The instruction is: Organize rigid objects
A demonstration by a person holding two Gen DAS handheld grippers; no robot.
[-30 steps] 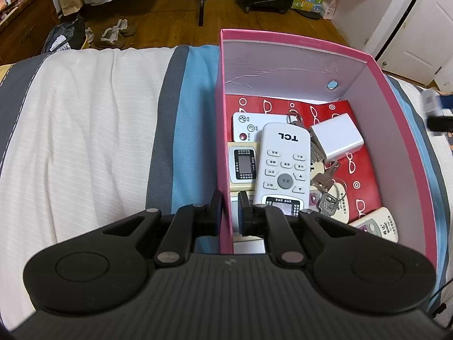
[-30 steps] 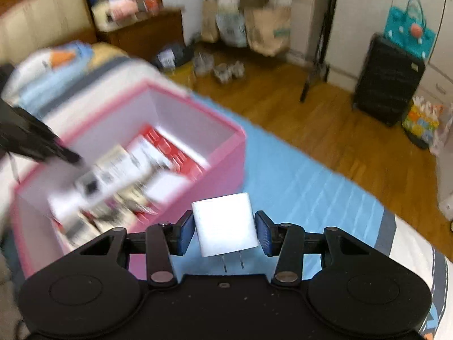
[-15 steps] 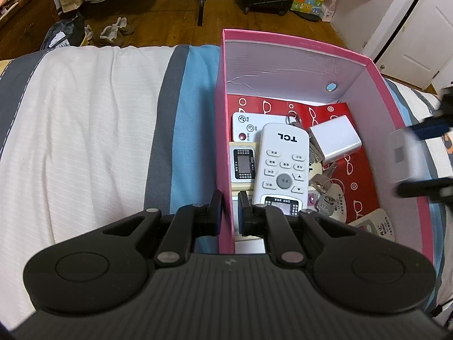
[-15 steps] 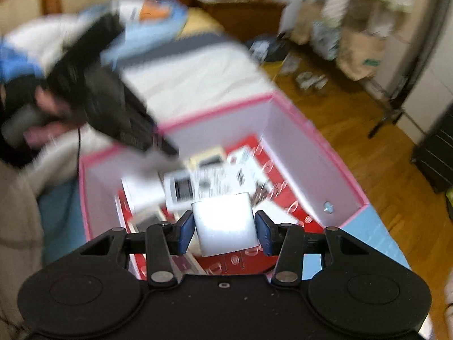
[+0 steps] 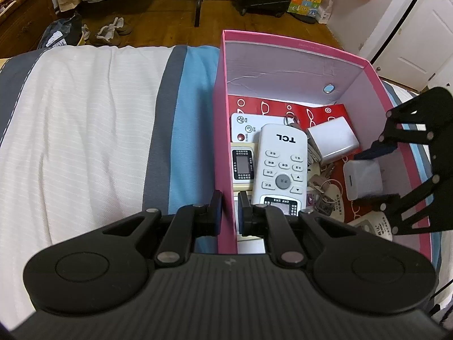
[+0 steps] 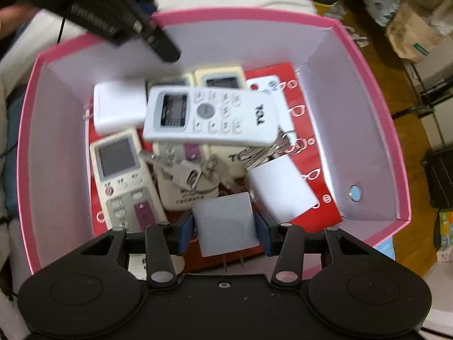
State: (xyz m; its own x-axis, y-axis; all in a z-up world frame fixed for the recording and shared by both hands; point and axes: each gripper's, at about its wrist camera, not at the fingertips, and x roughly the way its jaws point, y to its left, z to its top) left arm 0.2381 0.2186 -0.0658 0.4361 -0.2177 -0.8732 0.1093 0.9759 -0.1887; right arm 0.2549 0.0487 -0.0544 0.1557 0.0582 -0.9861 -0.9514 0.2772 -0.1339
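Right tool (image 6: 225,228) pinching a small white square plug charger (image 6: 226,222) inside the pink cardboard box (image 5: 376,78), left tool (image 5: 228,209) clamped on the box's near wall

The left gripper (image 5: 227,210) pinches the thin pink wall of the cardboard box (image 5: 225,153), one finger on each side. The right gripper (image 6: 225,228) squeezes a small white square charger plug (image 6: 225,228) between its pads.
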